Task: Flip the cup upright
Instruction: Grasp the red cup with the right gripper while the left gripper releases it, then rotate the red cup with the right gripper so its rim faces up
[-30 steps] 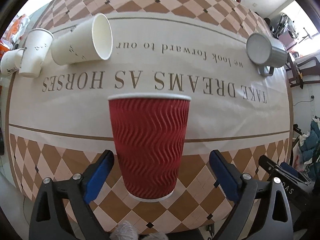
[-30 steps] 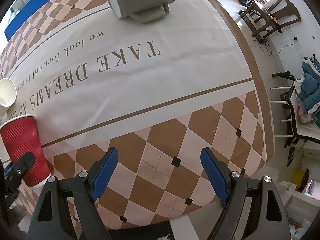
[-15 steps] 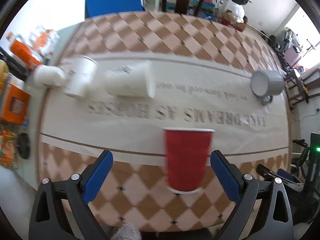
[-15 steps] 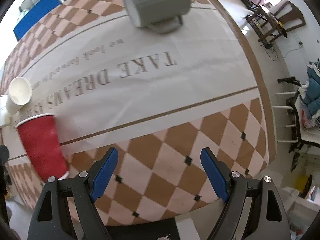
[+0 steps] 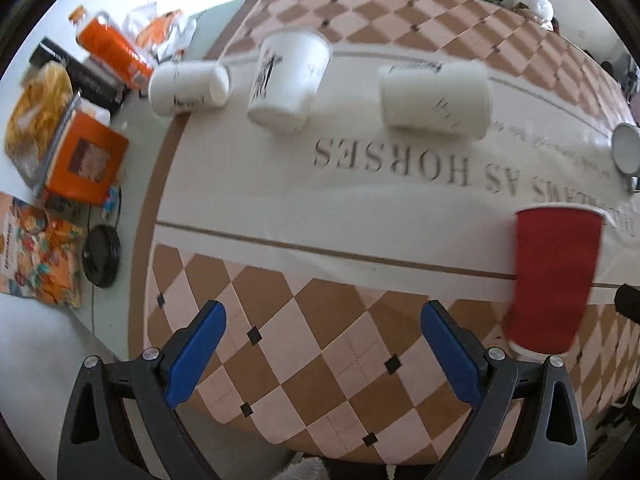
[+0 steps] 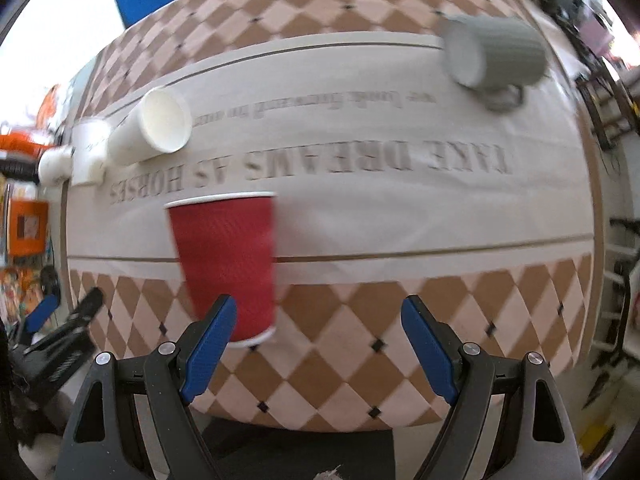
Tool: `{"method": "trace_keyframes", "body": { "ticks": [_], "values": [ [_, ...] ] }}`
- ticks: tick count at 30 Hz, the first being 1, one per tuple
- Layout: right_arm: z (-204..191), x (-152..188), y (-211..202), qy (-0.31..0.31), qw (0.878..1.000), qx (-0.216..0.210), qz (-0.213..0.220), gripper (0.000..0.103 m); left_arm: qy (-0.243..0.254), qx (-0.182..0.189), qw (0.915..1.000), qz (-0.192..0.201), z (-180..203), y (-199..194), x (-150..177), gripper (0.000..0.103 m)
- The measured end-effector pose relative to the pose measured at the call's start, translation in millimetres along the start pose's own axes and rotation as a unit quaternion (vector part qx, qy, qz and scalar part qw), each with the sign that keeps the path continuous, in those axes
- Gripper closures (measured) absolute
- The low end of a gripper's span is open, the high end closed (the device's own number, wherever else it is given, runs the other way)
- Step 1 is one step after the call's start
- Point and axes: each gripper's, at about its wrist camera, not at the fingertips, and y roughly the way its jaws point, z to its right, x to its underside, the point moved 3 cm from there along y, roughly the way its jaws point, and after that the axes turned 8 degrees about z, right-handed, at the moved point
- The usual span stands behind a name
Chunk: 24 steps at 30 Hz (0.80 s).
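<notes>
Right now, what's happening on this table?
A person holds a hand-held gripper in each hand; the left hand-held gripper and right hand-held gripper are both open and hold nothing. The red cup stands upright on the tablecloth. White paper cups, one at, and a grey mug lie on their sides.

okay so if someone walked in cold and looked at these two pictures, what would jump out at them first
The red cup standing upright near the front edge of the checkered tablecloth, just ahead of the open right gripper. Behind it, three white paper cups at the left and a grey mug at the far right, at least two of the cups and the mug on their sides.
</notes>
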Motion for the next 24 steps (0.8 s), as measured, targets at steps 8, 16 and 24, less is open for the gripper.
{"method": "trace_keyframes", "body": {
  "ticks": [8,16,24],
  "values": [
    [-46.7,-5.6,25.7,-0.051,0.998,-0.012,-0.031,0.017,-0.013,0.009,0.9997,-0.021,-7.4,30.6,12.4,0.004],
    [-61.6,-9.8,47.0,-0.059,0.997,-0.01,-0.052,0.024,-0.025,0.016,0.9992,-0.028,-15.1,43.9,15.0,0.004],
    [-66.1,-7.8,52.8,-0.047,0.998,-0.007,-0.041,0.032,-0.003,0.02,0.9996,-0.018,-29.9,57.5,7.4,0.004]
  ]
}}
